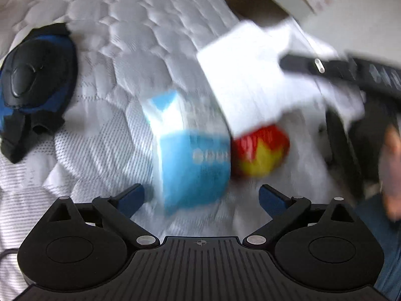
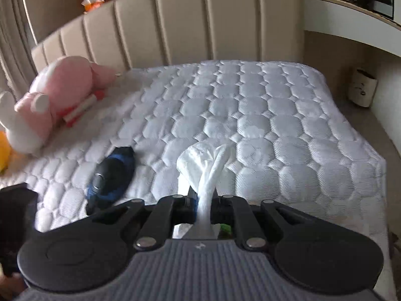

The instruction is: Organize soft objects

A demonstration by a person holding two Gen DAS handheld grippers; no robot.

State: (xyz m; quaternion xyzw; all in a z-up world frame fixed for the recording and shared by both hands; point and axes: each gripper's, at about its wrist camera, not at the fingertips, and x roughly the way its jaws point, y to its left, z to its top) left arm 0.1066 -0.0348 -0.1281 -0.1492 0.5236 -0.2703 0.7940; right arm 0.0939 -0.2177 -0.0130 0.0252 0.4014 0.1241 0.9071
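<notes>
**Mia:** What is on the bed (image 2: 250, 115)?

**Ben:** A blue and white tissue pack (image 1: 193, 155) lies on the white quilt. A red and yellow ball (image 1: 260, 155) sits right beside the pack, touching it. I cannot tell how many tissues are left inside the pack; that picture is blurry.

**Mia:** Who has the white tissue (image 2: 208, 168)?

**Ben:** The right tongs (image 2: 204, 200) are squeezed tight on it. The tissue is twisted thin where the fingers pinch it, and it fans out above them. In the left view it hangs in the air above the pack and the ball.

**Mia:** And the left tongs (image 1: 201, 198)?

**Ben:** They are wide open and hold nothing. They hang near the pack, one finger on each side of its near end.

**Mia:** What else is there?

**Ben:** A black and blue pad (image 2: 112, 175) lies well away from the pack. A pink plush toy (image 2: 57, 97) lies by the headboard (image 2: 190, 25), far from the pack.
</notes>
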